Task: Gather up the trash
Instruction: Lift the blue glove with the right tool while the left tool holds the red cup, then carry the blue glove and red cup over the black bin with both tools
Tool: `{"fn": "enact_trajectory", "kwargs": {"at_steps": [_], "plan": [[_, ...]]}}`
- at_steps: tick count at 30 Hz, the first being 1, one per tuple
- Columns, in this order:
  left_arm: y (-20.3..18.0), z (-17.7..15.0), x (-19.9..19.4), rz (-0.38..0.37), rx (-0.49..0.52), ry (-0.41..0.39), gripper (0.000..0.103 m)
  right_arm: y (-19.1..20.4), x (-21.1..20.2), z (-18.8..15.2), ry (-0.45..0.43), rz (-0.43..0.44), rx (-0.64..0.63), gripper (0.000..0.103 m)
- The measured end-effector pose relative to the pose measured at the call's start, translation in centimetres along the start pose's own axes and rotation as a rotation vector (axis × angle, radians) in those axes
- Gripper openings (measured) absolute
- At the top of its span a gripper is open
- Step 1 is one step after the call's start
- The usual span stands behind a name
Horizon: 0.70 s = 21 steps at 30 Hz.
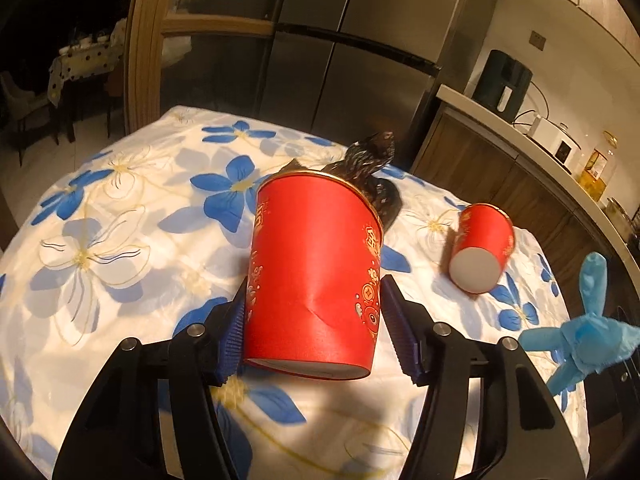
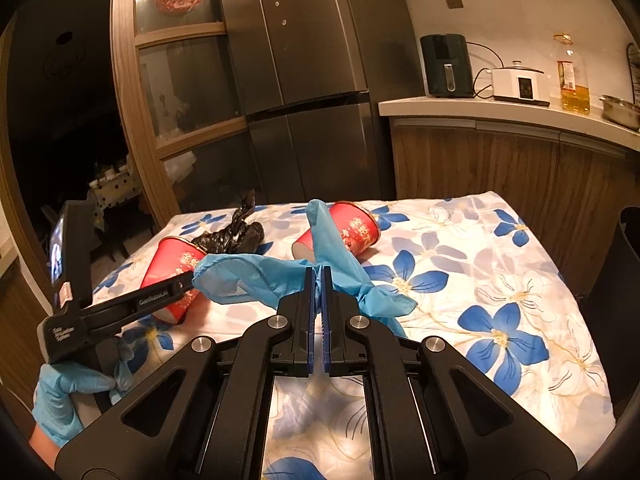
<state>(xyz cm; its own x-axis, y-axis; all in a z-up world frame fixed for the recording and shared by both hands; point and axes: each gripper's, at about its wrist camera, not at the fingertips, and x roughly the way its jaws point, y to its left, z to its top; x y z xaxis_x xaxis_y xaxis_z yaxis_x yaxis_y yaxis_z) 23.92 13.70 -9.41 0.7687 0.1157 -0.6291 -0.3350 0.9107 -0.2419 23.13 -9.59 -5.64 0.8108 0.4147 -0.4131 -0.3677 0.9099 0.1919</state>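
A red paper cup with gold print lies tilted on the flowered tablecloth. My left gripper is shut on it, its blue pads against both sides and the wall dented. From the right wrist view the same cup shows behind the left gripper, held by a gloved hand. My right gripper is shut on a crumpled blue glove, also seen in the left wrist view as the glove. A second red cup lies on its side. A black plastic bag sits behind the cups.
Behind the table stands a steel fridge. The counter at the right holds an air fryer, a white cooker and an oil bottle. A dark container stands at the table's right edge.
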Motion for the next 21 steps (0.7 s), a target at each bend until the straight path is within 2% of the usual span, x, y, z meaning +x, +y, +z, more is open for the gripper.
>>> {"fn": "enact_trajectory", "kwargs": {"at_steps": [3, 10, 21], "plan": [[-0.6, -0.3, -1.5, -0.019, -0.002, -0.016, 0.06, -0.1, -0.9, 0.1, -0.014, 0.001, 0.003, 0.002], [-3.6, -0.8, -5.1, -0.022, 0.068, -0.095, 0.06, -0.9, -3.6, 0.4, -0.052, -0.002, 0.023, 0.002], [-10.0, -2.3, -8.2, -0.085, 0.162, -0.133, 0.06, -3.9, -8.7, 0.5, -0.112, -0.052, 0.06, 0.002]]}}
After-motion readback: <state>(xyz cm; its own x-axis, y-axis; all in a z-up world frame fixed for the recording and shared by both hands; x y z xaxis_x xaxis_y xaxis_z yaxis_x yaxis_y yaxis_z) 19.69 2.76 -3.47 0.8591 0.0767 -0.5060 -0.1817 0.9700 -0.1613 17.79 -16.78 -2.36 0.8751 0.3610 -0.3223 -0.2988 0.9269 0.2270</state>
